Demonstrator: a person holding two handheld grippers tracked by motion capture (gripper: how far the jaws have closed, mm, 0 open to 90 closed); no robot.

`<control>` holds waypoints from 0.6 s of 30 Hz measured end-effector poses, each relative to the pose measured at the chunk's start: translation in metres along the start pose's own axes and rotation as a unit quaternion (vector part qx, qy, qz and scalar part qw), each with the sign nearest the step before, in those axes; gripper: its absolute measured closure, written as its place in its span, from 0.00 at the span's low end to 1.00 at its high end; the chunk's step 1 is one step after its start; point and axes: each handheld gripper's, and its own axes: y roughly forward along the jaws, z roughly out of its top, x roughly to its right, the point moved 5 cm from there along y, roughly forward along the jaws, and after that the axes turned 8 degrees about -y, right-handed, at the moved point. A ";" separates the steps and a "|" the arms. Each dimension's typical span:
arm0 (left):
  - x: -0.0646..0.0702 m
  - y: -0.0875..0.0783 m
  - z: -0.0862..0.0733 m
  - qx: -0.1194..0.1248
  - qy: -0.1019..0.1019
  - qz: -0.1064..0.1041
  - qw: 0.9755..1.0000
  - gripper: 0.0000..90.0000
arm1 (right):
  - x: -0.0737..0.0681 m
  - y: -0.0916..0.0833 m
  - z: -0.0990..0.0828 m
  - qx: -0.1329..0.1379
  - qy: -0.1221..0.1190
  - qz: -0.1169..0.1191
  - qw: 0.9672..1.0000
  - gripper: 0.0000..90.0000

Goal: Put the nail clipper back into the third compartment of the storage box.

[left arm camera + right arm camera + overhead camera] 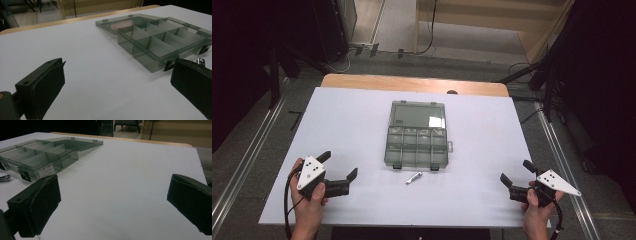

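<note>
Grippers sit at the near corners of the white table (362, 130) in the high view. The left gripper (340, 166) is held in a hand (309, 200) at the lower left, its jaws spread wide with nothing between them. The right gripper (516, 172) is held in the other hand (536, 212) at the lower right, jaws likewise wide apart and empty. Between them, toward the middle of the table, lies the box (417, 146), a smoky clear organiser with its lid (418, 114) folded flat away from the person. Its compartments look empty. Just in front of the box, apart from it, lies a small metal part (414, 178), nearer to the left gripper than to the right, though well apart from both.

From the left gripper view, the two black jaws rise at the lower left and lower right, standing wide with bare table between them. The box (160, 42) lies ahead to the right, lid (122, 23) behind it. The part (200, 61) peeks out just above the right-hand jaw, near the box's front wall.

From the right gripper view, the jaws again stand far apart over bare table. The box (37, 157) lies ahead to the left, with a white label on its side wall, and the part (5, 178) shows at the left edge, near the box's corner.
</note>
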 end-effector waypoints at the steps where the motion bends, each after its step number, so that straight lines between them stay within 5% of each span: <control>1: 0.003 0.001 0.001 -0.001 0.002 -0.005 1.000 0.00 | 0.000 0.000 0.000 0.001 0.000 0.000 1.000 0.00; 18: 0.056 0.035 0.010 -0.039 0.042 -0.067 0.996 0.00 | -0.001 0.001 0.000 -0.005 -0.003 -0.001 1.000 0.00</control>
